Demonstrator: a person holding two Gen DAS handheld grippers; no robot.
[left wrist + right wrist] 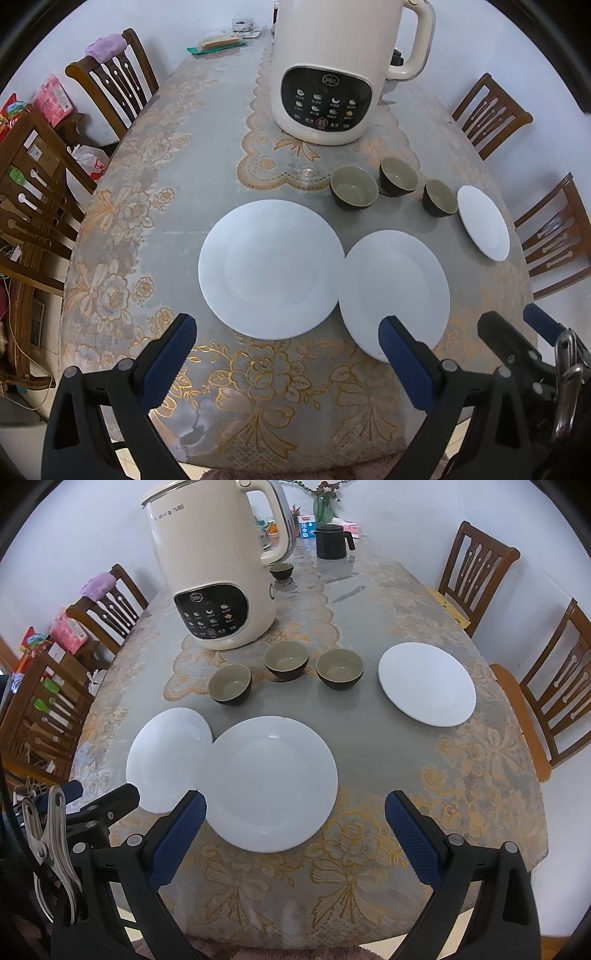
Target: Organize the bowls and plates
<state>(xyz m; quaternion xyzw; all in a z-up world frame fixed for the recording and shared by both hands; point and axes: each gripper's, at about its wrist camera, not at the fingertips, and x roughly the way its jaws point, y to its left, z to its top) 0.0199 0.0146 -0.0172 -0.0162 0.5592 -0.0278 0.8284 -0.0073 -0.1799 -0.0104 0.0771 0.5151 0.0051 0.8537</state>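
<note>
Both grippers are held with jaws apart and nothing between them: the left gripper (288, 343) at the bottom of the left wrist view, the right gripper (295, 819) at the bottom of the right wrist view, each poised over the near table edge. Just beyond them, two white plates are seen in the lower centre, the left plate (271, 269) and the middle plate (271, 782), their rims overlapping. A likely fault is judged here: if one is lifted by its rim, the other could be dragged or tipped, and glazed rims may slip from the pads. A third plate (426, 685) lies apart at the right. Three dark bowls (286, 660) are counted in a row behind the plates, upright and separate; a fourth small bowl (281, 570) is seen at the upper centre behind the cream kettle (218, 576). Three plates are counted in all.
</note>
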